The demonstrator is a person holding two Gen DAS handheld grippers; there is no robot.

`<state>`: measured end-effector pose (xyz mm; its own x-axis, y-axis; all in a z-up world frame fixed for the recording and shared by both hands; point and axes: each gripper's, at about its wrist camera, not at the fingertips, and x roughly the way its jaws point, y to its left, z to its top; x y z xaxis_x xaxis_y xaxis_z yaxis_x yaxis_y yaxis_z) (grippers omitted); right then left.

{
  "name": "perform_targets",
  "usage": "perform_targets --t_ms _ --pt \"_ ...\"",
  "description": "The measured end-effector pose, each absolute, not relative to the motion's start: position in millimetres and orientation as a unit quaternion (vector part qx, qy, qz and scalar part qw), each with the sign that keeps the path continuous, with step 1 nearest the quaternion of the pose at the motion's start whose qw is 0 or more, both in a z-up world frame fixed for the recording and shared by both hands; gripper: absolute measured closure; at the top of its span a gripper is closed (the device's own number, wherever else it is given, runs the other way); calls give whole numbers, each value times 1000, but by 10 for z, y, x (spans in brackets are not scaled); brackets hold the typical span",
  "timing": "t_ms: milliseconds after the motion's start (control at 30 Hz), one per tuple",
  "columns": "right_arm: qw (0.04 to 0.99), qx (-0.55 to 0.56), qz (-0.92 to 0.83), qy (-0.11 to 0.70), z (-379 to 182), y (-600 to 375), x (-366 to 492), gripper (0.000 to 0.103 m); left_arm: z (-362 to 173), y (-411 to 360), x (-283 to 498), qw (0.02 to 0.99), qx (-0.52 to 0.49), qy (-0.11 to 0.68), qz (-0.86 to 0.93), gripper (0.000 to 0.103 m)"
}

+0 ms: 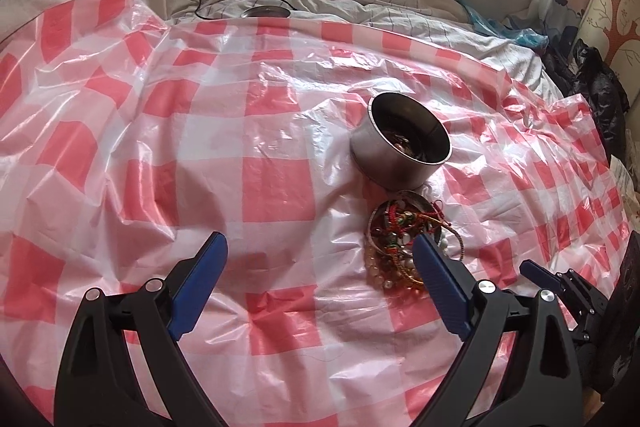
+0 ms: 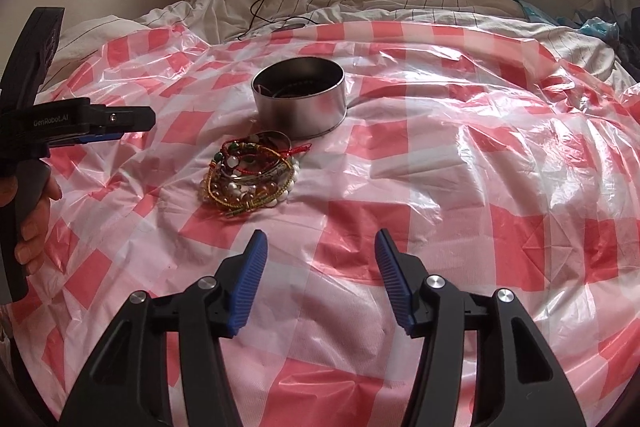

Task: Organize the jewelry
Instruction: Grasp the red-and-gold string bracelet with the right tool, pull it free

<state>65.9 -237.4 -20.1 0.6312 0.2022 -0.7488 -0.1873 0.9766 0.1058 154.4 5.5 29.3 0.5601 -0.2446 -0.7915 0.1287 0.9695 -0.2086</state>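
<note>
Jewelry pile (image 2: 250, 174) — tangled bead bracelets, red and gold cords, bangles — heaped on the checked plastic sheet (image 2: 460, 155), just in front of a round metal tin (image 2: 300, 101). A bangle at the pile's far edge touches or nearly touches the tin's base; cannot tell which. Tin upright in right wrist view, some pieces inside.

Left gripper (image 1: 320, 247): tongs wide apart, holding nothing; right blue finger (image 1: 436, 275) overlaps the pile's near edge in view, contact unclear. Right gripper (image 2: 320, 247): tongs apart, empty, short of the pile, to its right.

Sheet crinkled, bare to left and right of the pile. White bedding (image 2: 400, 7) beyond the sheet's far edge.
</note>
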Motion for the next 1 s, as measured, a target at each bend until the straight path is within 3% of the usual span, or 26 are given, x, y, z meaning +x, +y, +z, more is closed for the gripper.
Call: perform_targets --t_ms 367,600,667,700,800,1000 --pt "888 48 131 438 -272 -2326 1023 49 227 112 1589 872 -90 466 -116 13" --pt "870 82 149 462 -439 -2270 1344 66 223 130 1592 874 -93 465 -103 13" --pt "868 79 154 466 -452 -2228 1400 81 221 152 1598 874 -96 465 -100 13" --pt "865 79 157 469 -461 -2217 1411 94 216 156 1602 874 -96 465 -100 13" --pt "867 73 158 468 -435 -2232 1359 98 197 137 1620 873 -91 469 -101 13" --pt "871 80 165 456 -168 -2358 1115 99 147 24 1624 867 -84 476 -123 13"
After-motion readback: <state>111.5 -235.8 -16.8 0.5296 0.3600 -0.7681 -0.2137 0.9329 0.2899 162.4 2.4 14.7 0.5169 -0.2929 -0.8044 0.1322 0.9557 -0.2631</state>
